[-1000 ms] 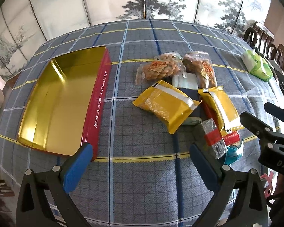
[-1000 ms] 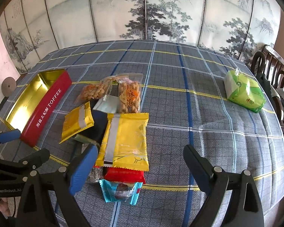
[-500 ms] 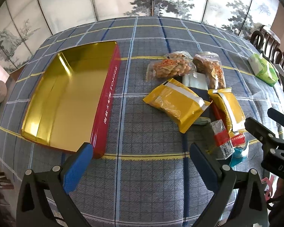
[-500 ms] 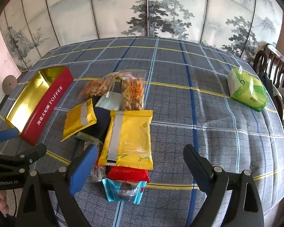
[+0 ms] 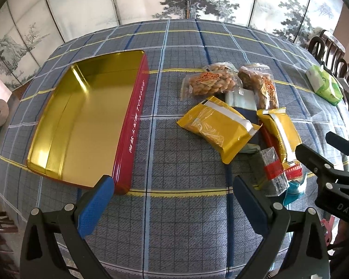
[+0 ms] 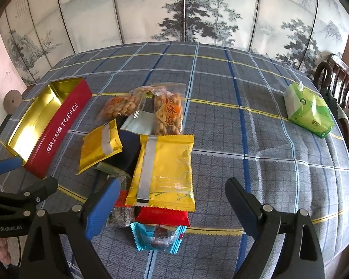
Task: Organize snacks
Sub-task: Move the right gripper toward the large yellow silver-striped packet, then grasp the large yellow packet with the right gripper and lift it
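Note:
An empty red toffee tin (image 5: 86, 125) (image 6: 58, 125) with a gold inside lies on the plaid tablecloth at the left. A heap of snacks sits to its right: two clear bags of fried twists (image 5: 211, 81) (image 6: 168, 114), two yellow packets (image 5: 218, 127) (image 6: 165, 169), a red packet (image 6: 162, 217), a teal candy wrapper (image 6: 158, 237) and a clear packet with a red band (image 5: 273, 169). My left gripper (image 5: 172, 200) hangs open over bare cloth in front of the tin. My right gripper (image 6: 172, 204) is open just above the near end of the heap.
A green tissue pack (image 6: 309, 114) (image 5: 325, 88) lies at the table's right side. Dark wooden chairs (image 6: 337, 79) stand beyond that edge. A painted folding screen (image 6: 186, 11) closes off the back. The table's front edge is close under both grippers.
The left gripper's view has shifted right and a little forward, so the tin now sits more central. The right gripper has crept slightly toward the heap. No snack has moved.

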